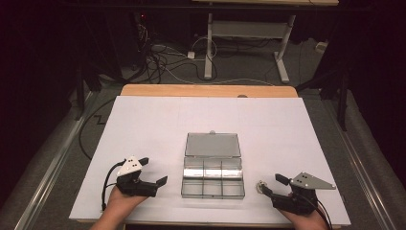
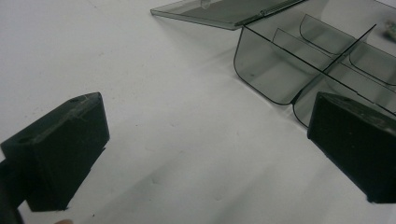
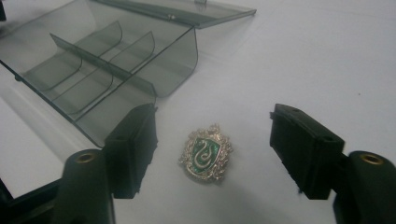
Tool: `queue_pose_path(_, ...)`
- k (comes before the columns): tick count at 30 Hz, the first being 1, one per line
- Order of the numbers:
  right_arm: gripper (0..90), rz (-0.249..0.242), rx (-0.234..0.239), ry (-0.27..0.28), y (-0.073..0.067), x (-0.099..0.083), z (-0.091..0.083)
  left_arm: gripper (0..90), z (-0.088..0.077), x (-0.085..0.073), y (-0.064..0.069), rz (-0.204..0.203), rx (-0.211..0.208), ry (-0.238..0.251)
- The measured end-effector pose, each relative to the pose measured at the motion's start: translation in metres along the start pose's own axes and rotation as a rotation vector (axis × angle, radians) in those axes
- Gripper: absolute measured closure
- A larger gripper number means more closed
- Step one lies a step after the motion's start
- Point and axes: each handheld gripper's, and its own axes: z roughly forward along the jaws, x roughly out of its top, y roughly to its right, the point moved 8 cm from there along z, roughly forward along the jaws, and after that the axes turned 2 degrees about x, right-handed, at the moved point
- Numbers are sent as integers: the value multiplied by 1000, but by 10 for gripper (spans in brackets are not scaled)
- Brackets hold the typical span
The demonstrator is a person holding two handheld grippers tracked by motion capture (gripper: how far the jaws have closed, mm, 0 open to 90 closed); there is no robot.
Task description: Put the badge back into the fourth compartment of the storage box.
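Silver-and-green crest badge lies flat on the white worktop, right between the right gripper's jaws!

The jaws stand partly open either side of it, not touching it. Just beside sits the smoky clear plastic compartment box, lid laid back. Across the box, the left gripper rests on the worktop, jaws wide open and holding nothing.

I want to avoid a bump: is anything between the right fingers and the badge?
Nothing visible. The badge lies flat on the white table between the open right fingers, beside the open box.
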Motion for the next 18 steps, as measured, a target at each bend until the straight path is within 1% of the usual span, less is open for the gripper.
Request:
queue_pose_path(2,363,0,5,-12,-3,-1,2,0,-1,1,1,7,-2,2)
queue_pose_path(5,396,-12,-1,-40,-8,-2,8,0,-2,1,3,15,-1,-1)
queue_pose_path(8,404,-38,-4,-83,-13,-7,15,0,-3,1,5,16,-1,-1)
queue_pose_path(9,404,-45,-14,-94,-13,-8,17,0,-3,1,5,16,0,-1)
queue_pose_path(11,404,-52,-17,-111,-12,-11,18,0,-3,0,6,19,0,-4)
queue_pose_path(14,406,-44,-29,-131,-9,-15,21,0,-3,-1,6,23,2,-11)
queue_pose_path(16,410,-50,-29,-144,-7,-16,23,0,-2,-1,5,16,3,-13)
queue_pose_path(18,413,-47,-37,-156,-7,-18,25,0,-1,-2,4,19,5,-19)
